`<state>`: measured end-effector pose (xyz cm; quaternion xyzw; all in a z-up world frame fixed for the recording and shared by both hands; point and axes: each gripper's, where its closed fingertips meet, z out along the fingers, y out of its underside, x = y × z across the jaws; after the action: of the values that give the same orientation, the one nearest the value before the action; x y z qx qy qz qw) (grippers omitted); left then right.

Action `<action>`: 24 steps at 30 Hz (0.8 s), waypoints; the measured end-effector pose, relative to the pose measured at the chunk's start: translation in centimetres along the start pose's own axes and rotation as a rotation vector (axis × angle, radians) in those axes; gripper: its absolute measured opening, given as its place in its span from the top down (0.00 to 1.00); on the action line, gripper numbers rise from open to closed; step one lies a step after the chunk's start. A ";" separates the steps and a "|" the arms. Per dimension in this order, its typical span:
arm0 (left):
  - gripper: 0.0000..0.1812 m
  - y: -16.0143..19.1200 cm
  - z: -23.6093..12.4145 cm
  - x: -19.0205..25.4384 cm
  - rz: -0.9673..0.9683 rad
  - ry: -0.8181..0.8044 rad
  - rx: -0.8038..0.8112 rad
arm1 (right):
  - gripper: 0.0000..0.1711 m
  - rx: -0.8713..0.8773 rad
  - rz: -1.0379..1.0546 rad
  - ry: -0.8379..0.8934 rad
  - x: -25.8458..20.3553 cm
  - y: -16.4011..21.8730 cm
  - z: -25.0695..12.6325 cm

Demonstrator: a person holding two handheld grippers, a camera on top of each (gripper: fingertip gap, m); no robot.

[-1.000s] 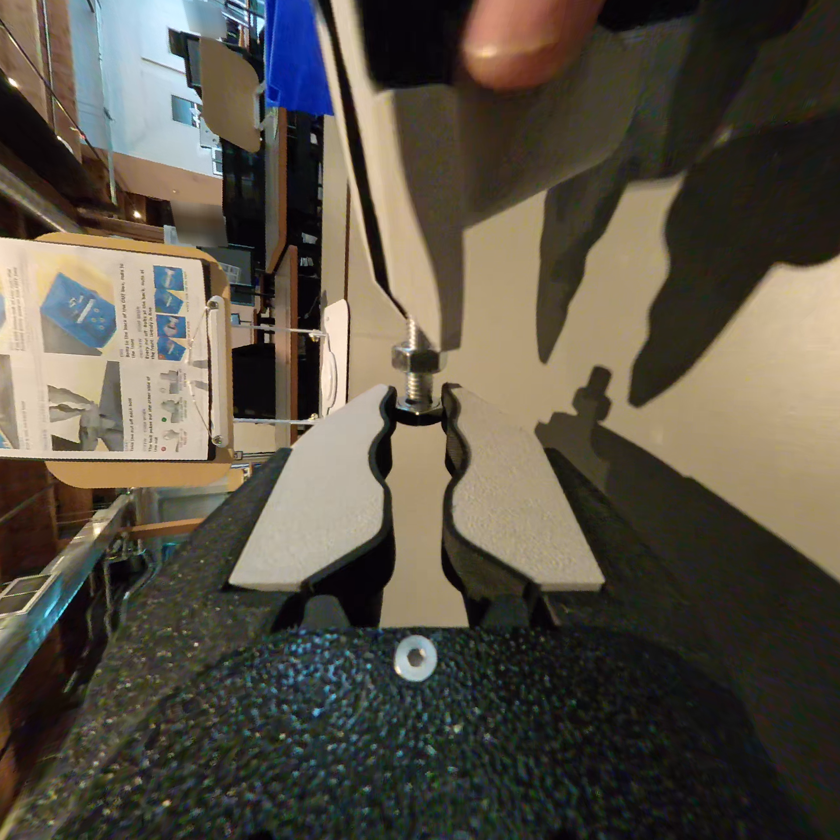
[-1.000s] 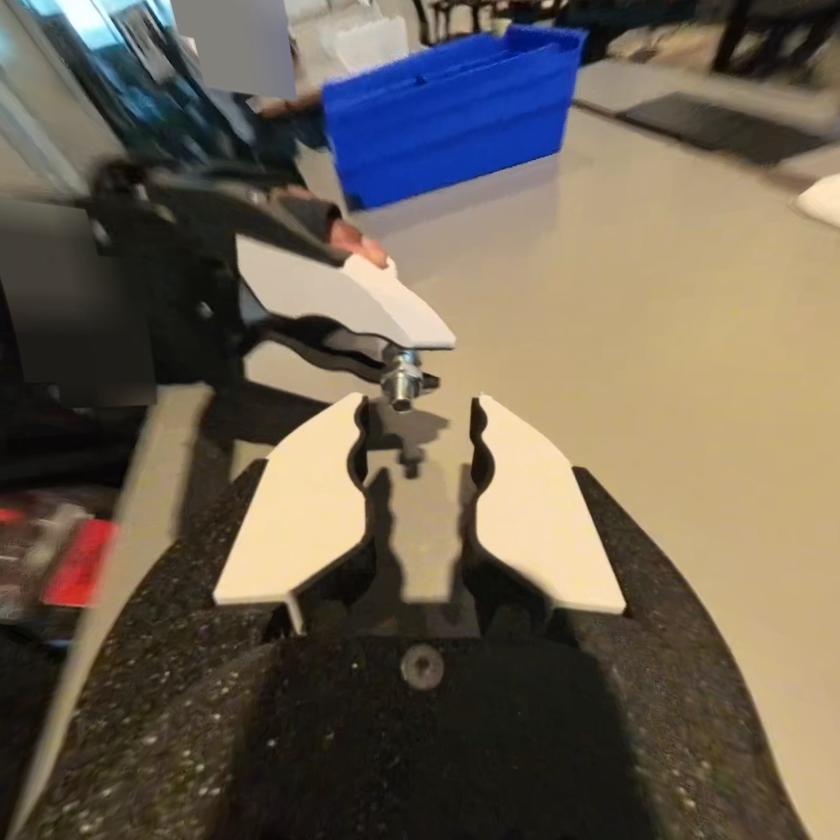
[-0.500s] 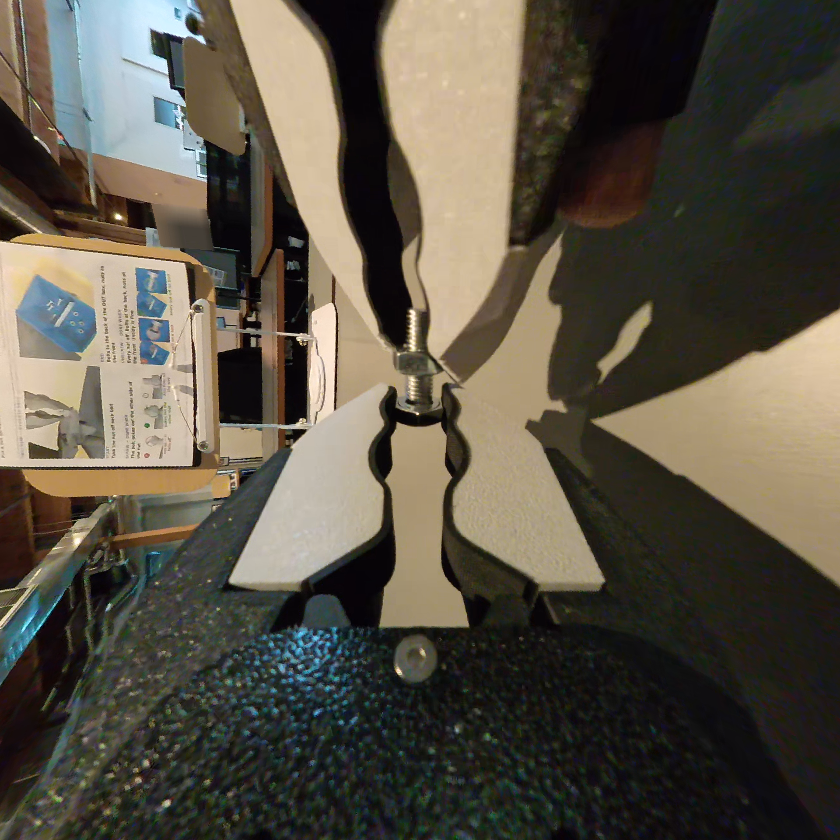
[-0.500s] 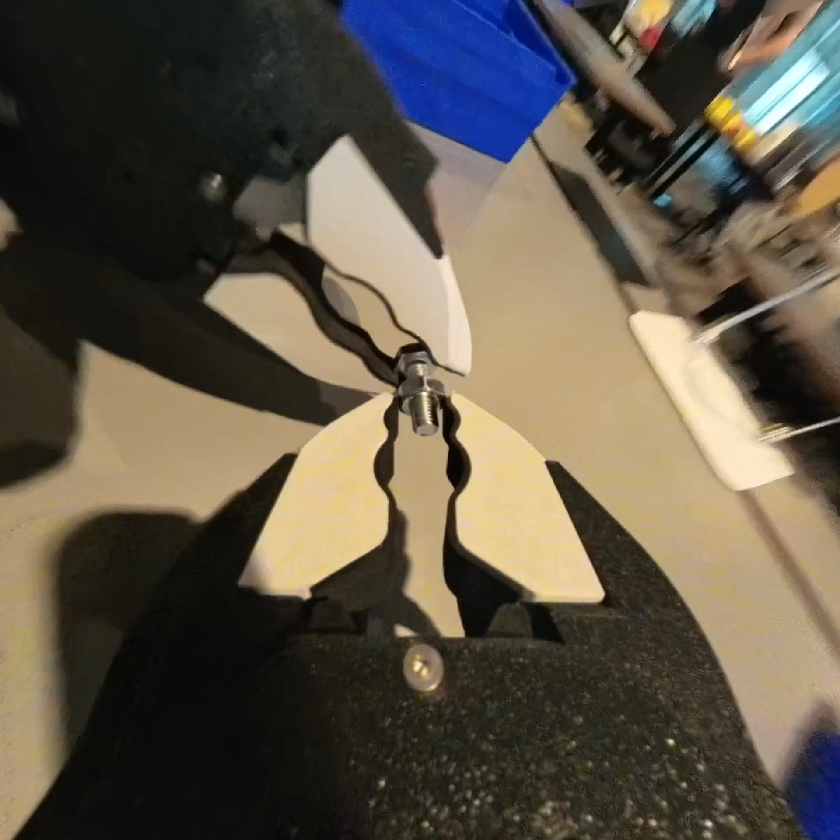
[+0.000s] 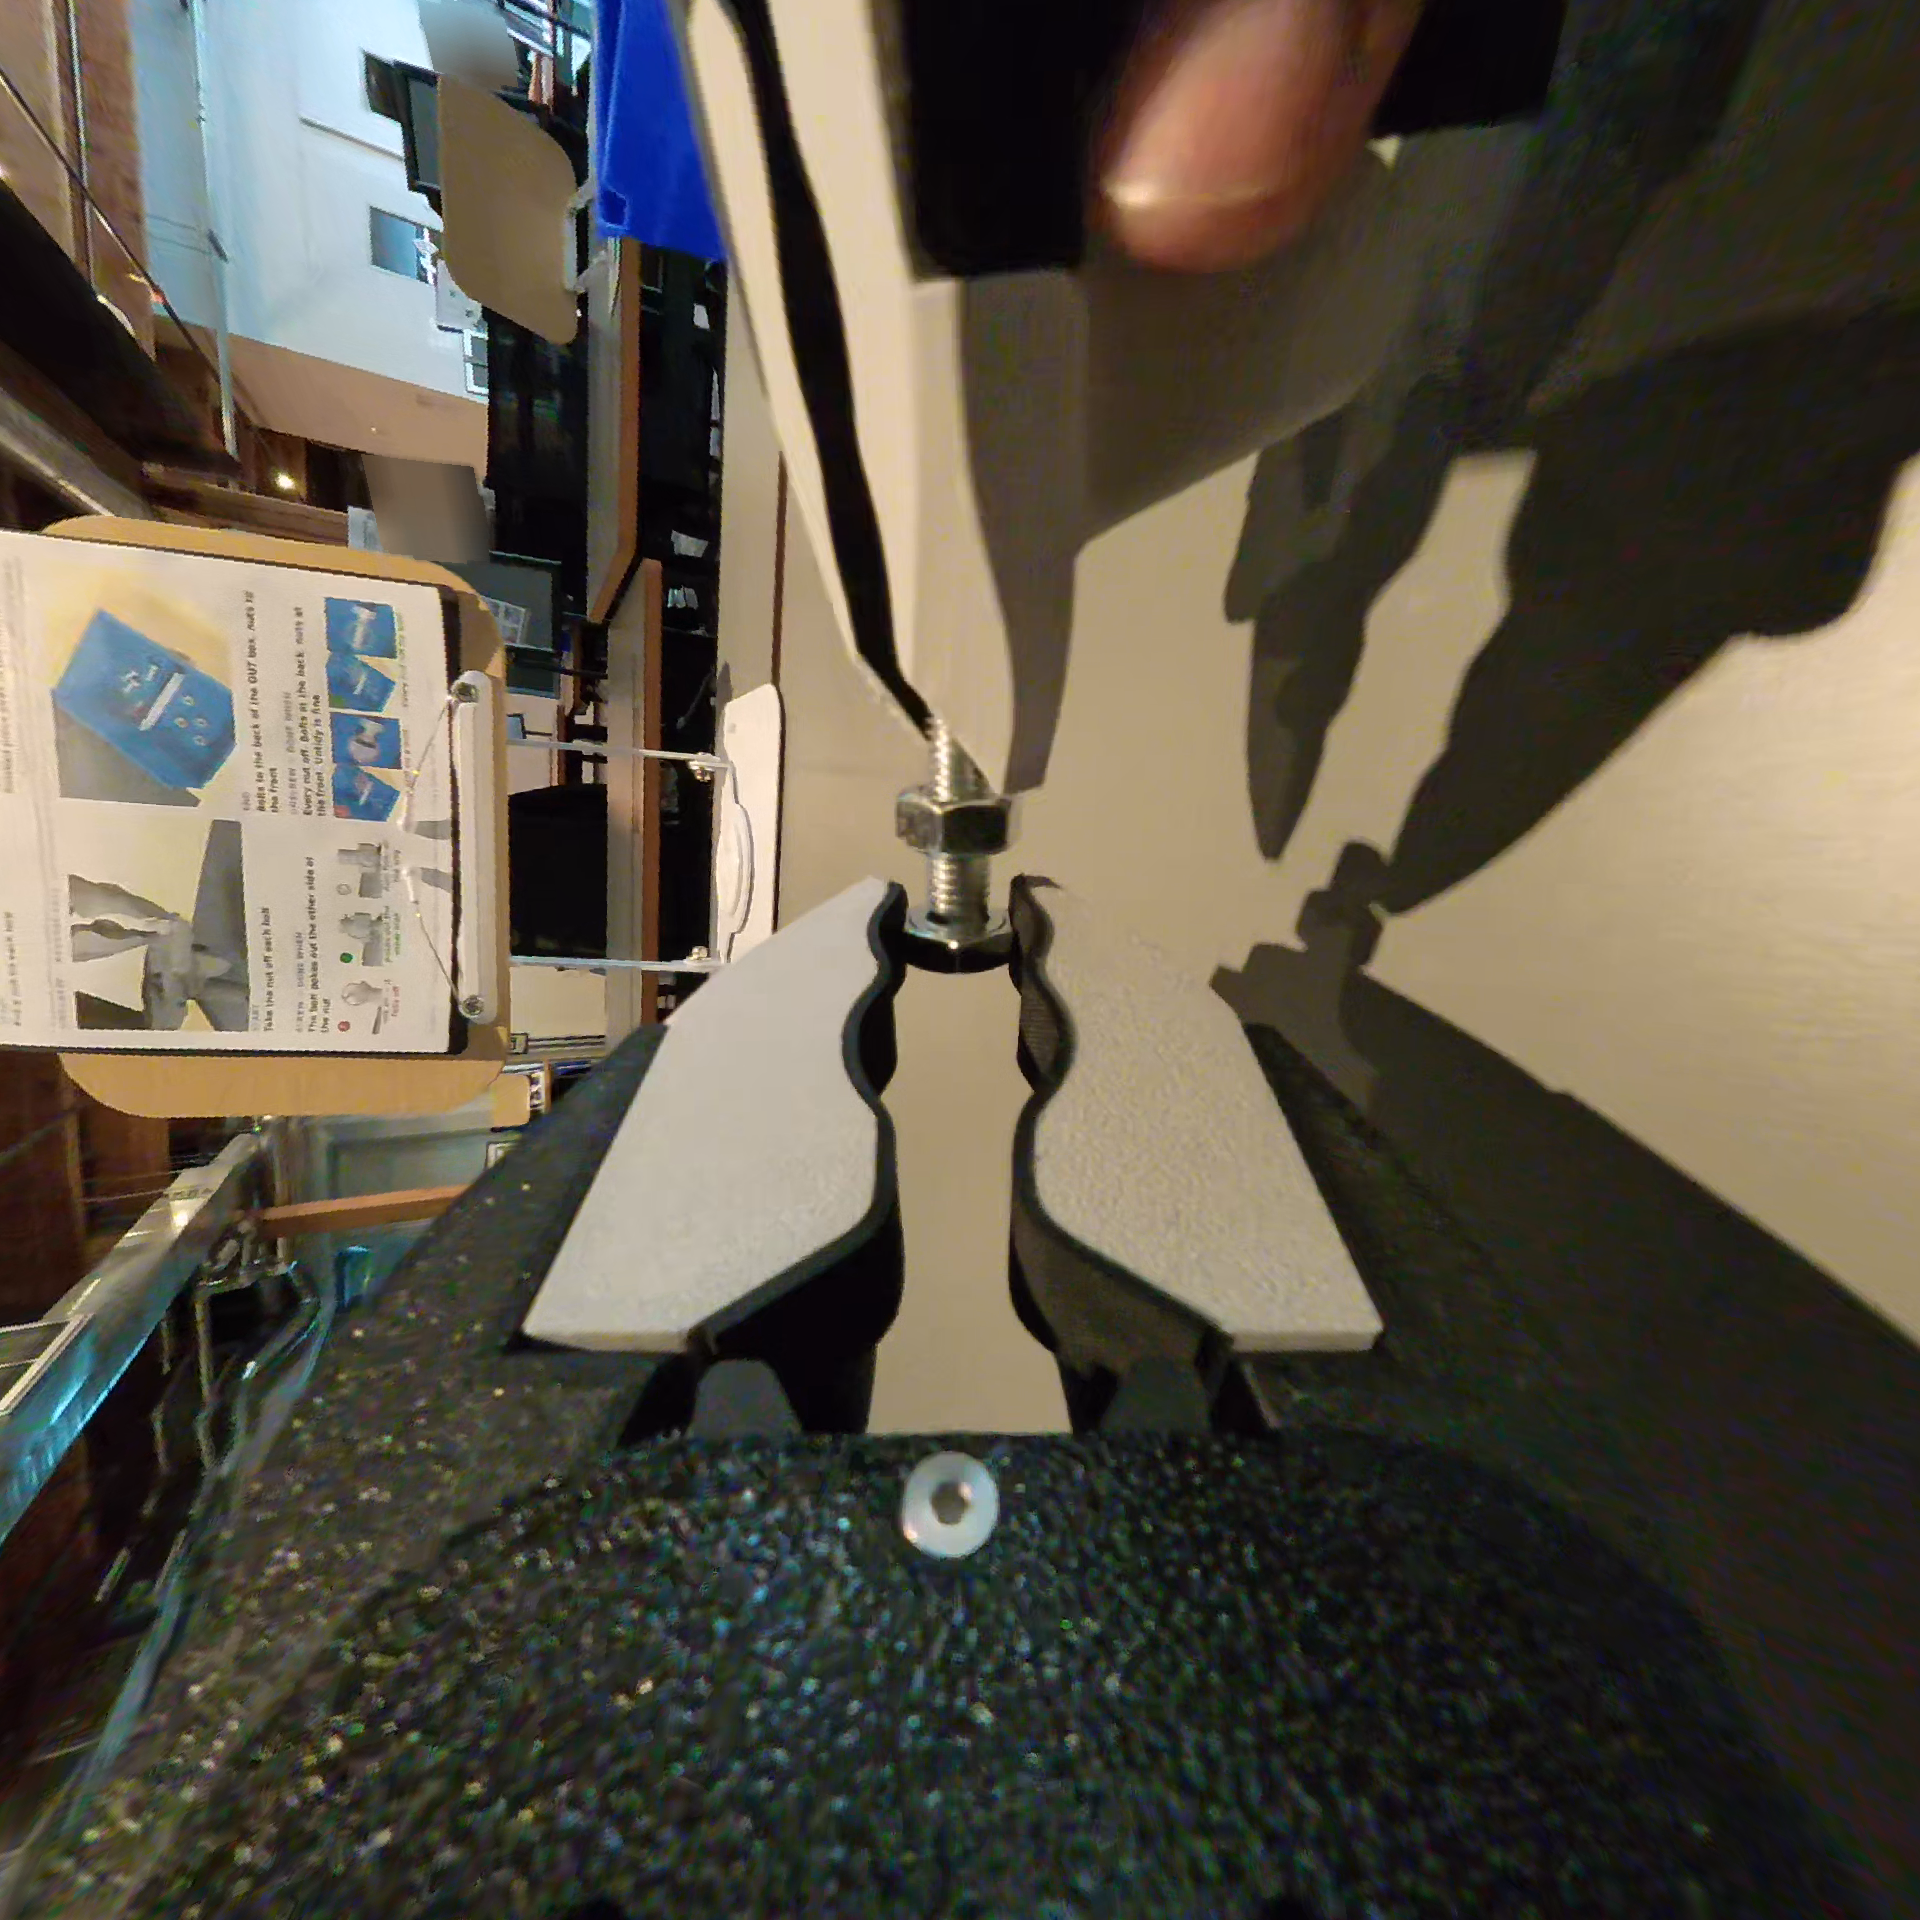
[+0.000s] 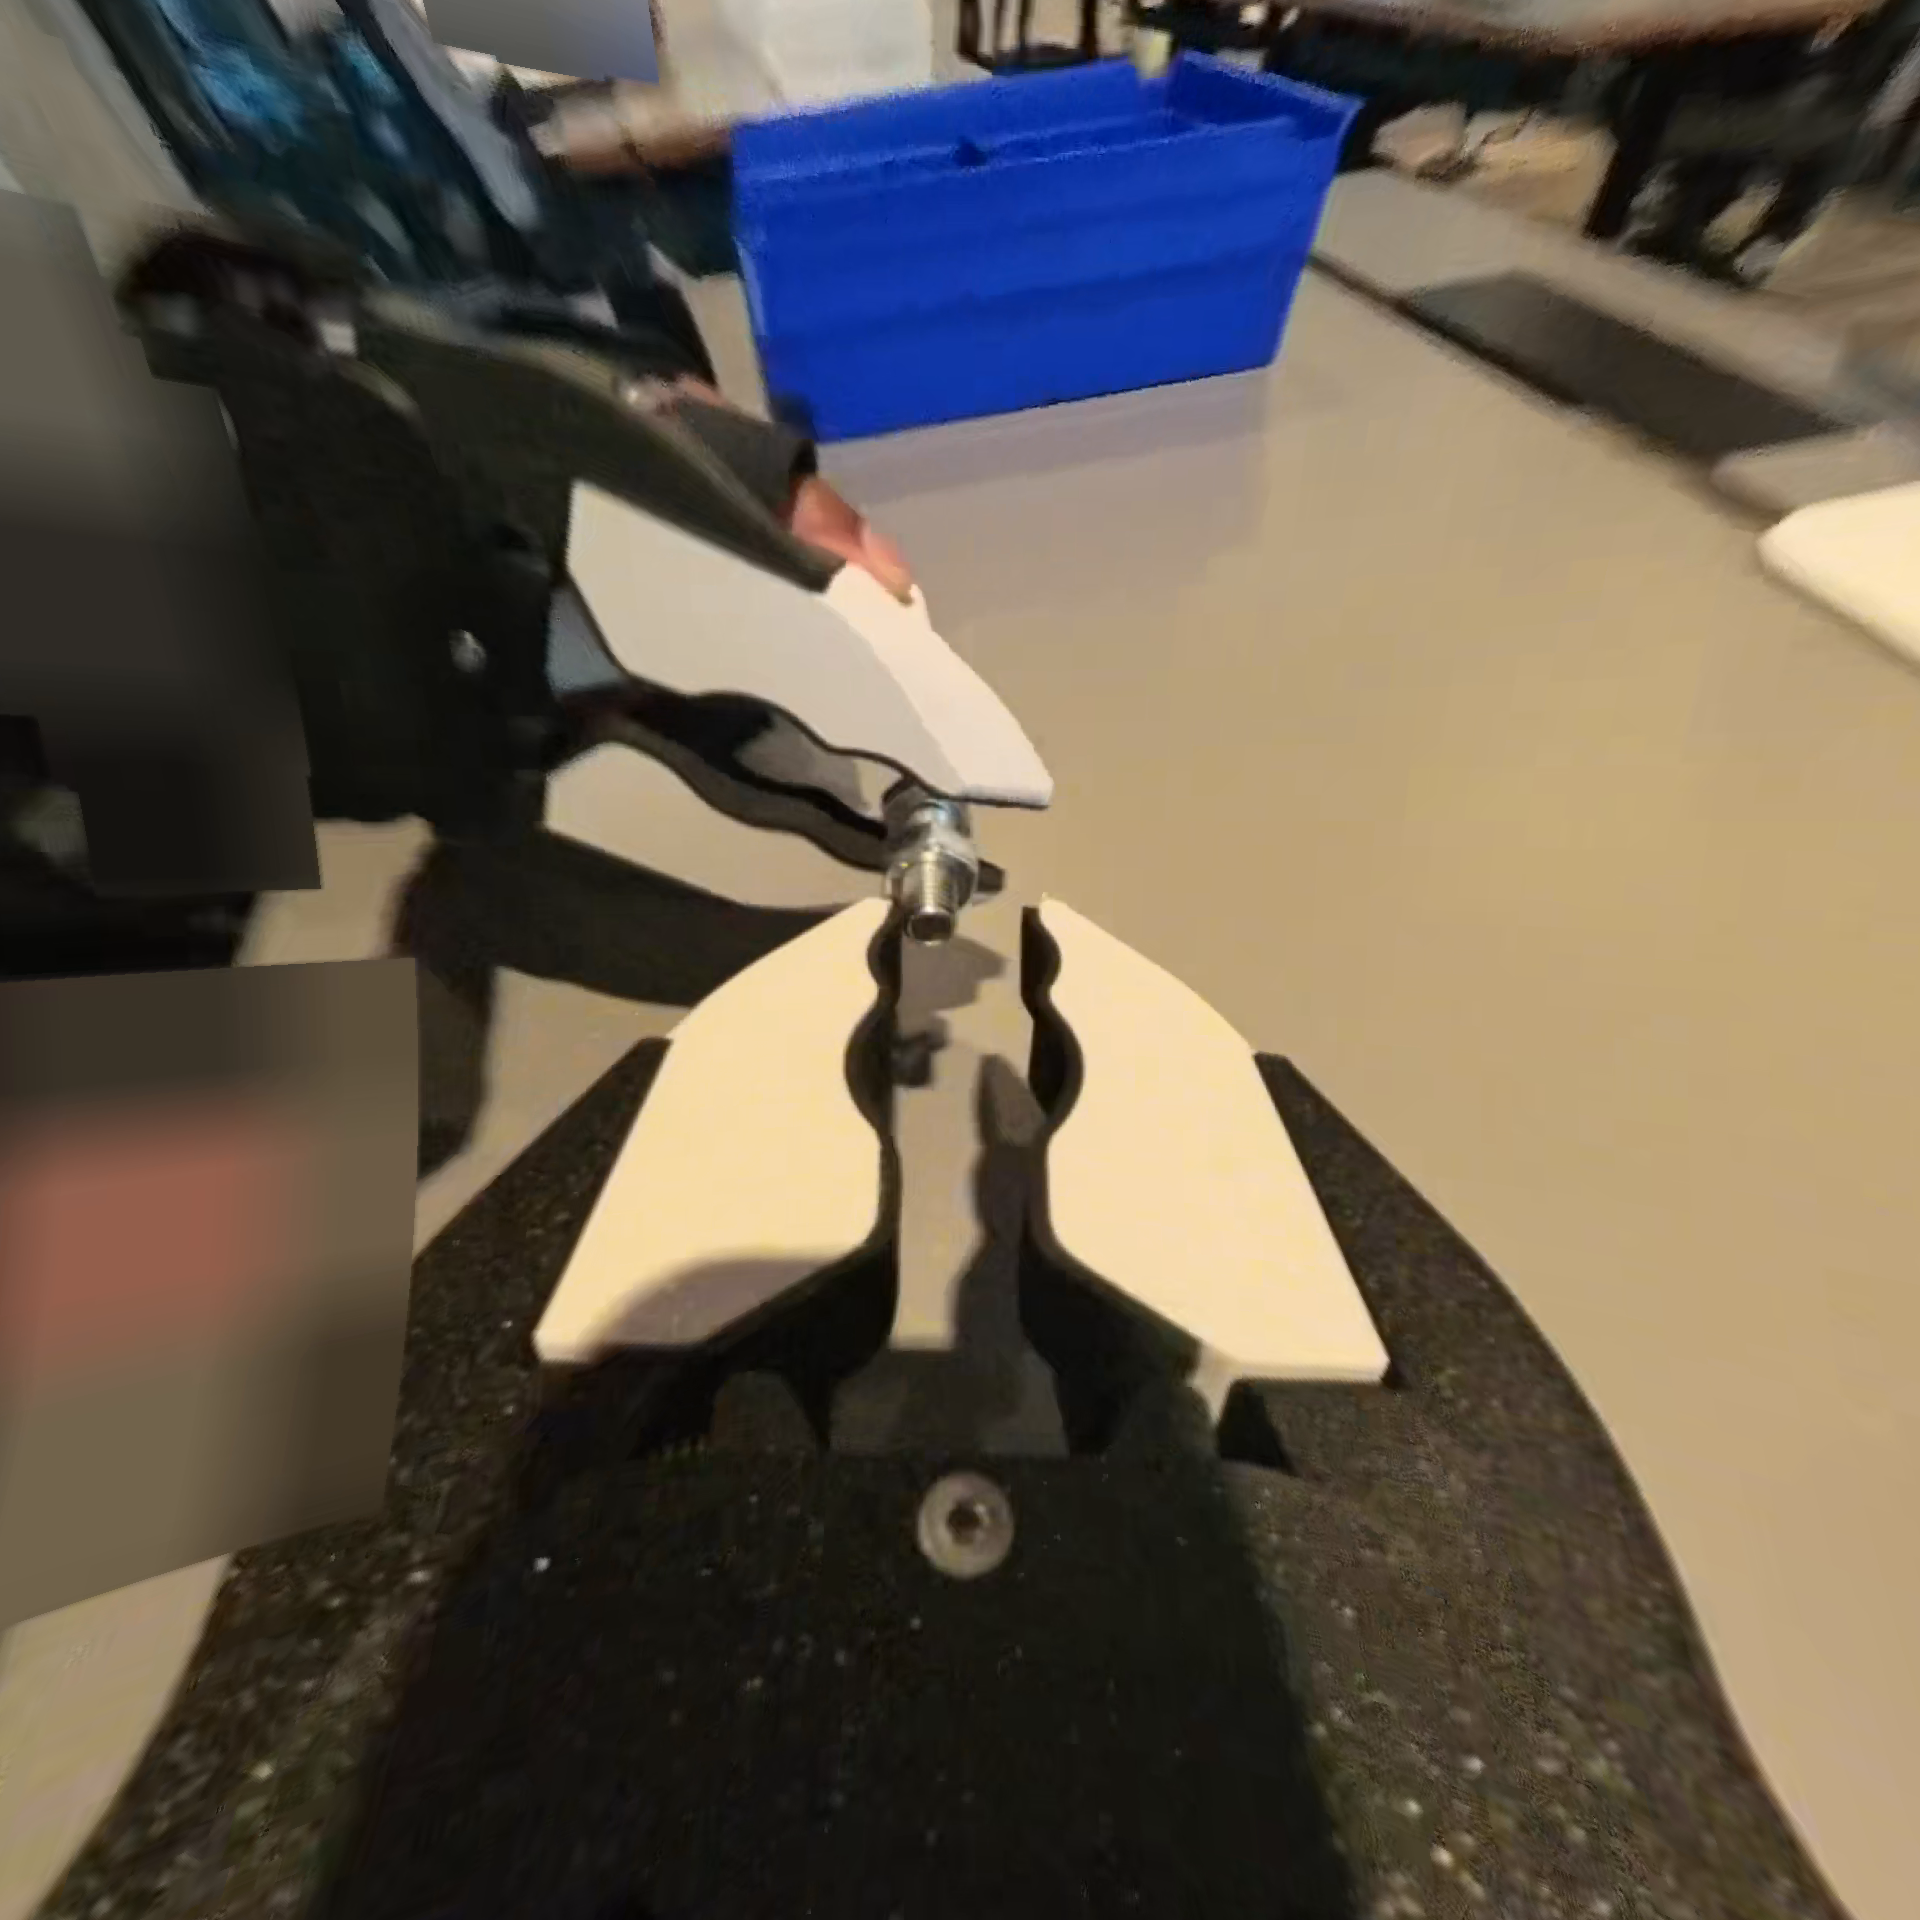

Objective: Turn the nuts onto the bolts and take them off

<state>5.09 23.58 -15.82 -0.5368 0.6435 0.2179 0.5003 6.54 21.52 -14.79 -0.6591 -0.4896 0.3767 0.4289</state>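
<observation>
My left gripper is shut on the head of a silver bolt that points forward off its tips. A hex nut sits partway along the thread. My right gripper is open, and the bolt's threaded end lies at the mouth of its jaws, close to the left fingertip. The nut is just beyond its tips. In the left wrist view the right gripper comes in from above, with its tips at the thread end and against the nut. In the right wrist view the left gripper reaches in from the left.
Both grippers hover over a beige table. A blue bin stands at its far side. A clipboard with an instruction sheet stands off to the left. A white flat object lies at the right edge. A person's fingertip rests on the right gripper. Only a small space, under 4 cm, lies between the two pairs of fingers. It is some 35 cm from my left tips to the white flat object.
The right gripper's jaws have narrowed from a second ago. It rolled around the bolt half a second ago and is now level again. The left gripper still holds the bolt, and the nut has not visibly moved.
</observation>
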 end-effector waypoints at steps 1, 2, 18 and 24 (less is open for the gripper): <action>0.90 0.0 0.0 0.0 -0.005 0.004 0.003 | 0.87 -0.017 -0.100 0.053 0.2 0.0 -0.1; 0.90 0.0 0.0 0.0 -0.010 0.008 0.005 | 0.86 -0.040 -0.197 0.095 0.1 0.0 -0.1; 0.90 -0.2 0.1 0.4 0.017 0.022 0.012 | 0.90 -0.164 -0.357 0.229 -0.2 0.8 1.2; 0.90 -0.4 0.0 0.2 0.018 0.008 0.019 | 0.88 0.035 0.422 -0.232 -1.5 0.2 0.9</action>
<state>5.47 23.30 -15.89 -0.5270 0.6525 0.2140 0.5007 5.39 20.21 -15.14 -0.6917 -0.3802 0.5396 0.2930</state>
